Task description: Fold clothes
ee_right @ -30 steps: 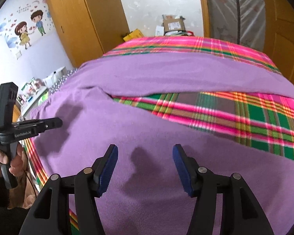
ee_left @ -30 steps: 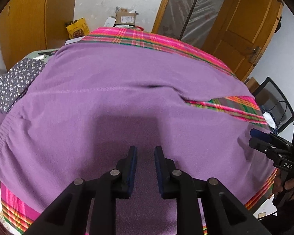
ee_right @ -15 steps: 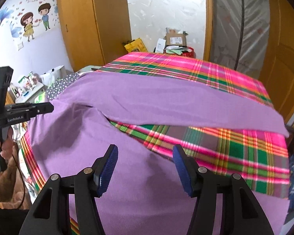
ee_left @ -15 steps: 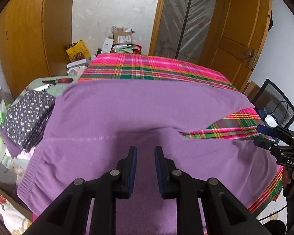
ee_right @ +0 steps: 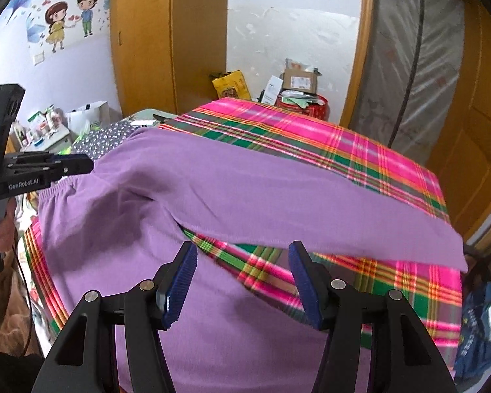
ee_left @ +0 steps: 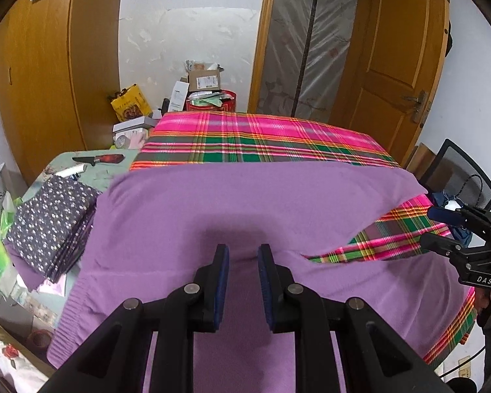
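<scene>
Purple trousers [ee_left: 252, 203] lie spread flat on a table with a pink and green plaid cloth [ee_left: 255, 137]; the two legs part in a V that shows plaid between them [ee_right: 258, 258]. My left gripper [ee_left: 243, 252] hovers above the waist end, its jaws a narrow gap apart and empty. My right gripper [ee_right: 242, 255] hovers above the crotch fork, jaws wide open and empty. Each gripper shows in the other's view: the right one [ee_left: 442, 226] at the right edge, the left one [ee_right: 81, 165] at the left edge.
A folded dark dotted garment [ee_left: 52, 219] lies at the table's left edge, with a knife [ee_left: 98, 159] beyond it. Boxes and bags [ee_left: 203, 95] are piled against the far wall. A black chair [ee_left: 458, 177] stands at the right, a wooden door [ee_left: 396, 65] behind it.
Both grippers have risen and pulled back from the trousers, so more of the table and room shows. Their jaw gaps are unchanged.
</scene>
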A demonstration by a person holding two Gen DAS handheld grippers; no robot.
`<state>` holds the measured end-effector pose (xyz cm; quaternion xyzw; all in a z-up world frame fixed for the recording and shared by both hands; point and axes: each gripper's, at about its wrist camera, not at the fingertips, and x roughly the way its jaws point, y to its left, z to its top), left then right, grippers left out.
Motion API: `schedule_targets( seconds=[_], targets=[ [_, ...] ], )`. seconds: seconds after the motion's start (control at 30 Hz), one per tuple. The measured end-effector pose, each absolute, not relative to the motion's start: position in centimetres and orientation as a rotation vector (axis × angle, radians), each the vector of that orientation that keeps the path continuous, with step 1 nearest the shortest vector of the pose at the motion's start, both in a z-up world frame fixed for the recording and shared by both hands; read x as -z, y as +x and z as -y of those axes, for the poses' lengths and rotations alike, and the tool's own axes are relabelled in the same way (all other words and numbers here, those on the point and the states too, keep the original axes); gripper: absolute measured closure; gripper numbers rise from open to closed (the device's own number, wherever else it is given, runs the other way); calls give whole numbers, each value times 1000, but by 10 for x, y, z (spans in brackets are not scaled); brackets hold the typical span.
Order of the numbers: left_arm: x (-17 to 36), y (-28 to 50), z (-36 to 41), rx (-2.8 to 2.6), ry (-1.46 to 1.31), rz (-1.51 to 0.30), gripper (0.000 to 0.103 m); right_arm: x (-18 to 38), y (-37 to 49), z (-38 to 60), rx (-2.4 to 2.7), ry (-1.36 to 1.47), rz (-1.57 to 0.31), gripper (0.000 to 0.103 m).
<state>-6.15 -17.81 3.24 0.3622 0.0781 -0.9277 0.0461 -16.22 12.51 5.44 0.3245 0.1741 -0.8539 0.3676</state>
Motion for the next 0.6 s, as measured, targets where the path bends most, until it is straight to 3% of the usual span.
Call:
schedule_targets(
  seconds=[0.6],
  targets=[
    [-71,-82,197,2763,1065,-83,83,-102,-188,-105,2112,698,-471,43]
  ],
)
